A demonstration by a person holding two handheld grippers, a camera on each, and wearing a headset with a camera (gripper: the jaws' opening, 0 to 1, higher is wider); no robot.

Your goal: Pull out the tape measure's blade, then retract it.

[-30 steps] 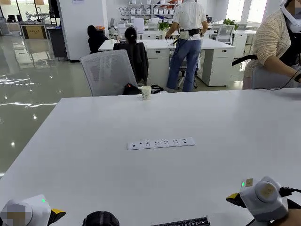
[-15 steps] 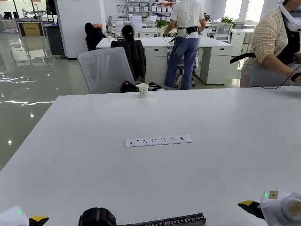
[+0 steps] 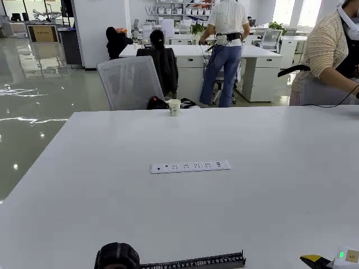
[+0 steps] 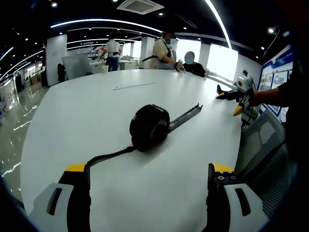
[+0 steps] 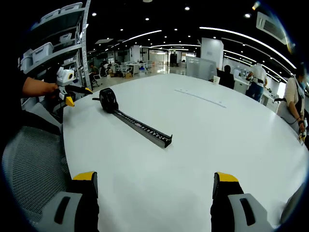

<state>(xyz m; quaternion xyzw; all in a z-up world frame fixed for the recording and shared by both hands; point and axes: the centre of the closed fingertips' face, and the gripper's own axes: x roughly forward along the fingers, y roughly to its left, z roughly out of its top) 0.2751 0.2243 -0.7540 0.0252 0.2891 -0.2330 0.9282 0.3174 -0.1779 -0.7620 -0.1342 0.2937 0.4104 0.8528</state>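
A black tape measure (image 3: pixel 116 256) lies at the near edge of the white table (image 3: pixel 269 185), its dark blade (image 3: pixel 193 261) drawn out flat to the right. In the left gripper view the case (image 4: pixel 149 126) lies ahead of my left gripper (image 4: pixel 149 180), which is open and well short of it. A black strap runs from the case toward the left jaw. In the right gripper view the blade (image 5: pixel 142 128) ends ahead of my right gripper (image 5: pixel 154 186), open and holding nothing. Its yellow tip shows in the head view as the right gripper (image 3: pixel 317 261).
A white power strip (image 3: pixel 189 166) lies mid-table and a paper cup (image 3: pixel 174 107) stands at the far edge. A grey mesh chair (image 3: pixel 130 83) stands behind the table. People stand and sit at desks beyond, one person (image 3: pixel 328 53) at the far right.
Both grippers have drawn back toward the near edge and apart, the left one sliding out of the head view's bottom left. The tape measure lies still with its blade out.
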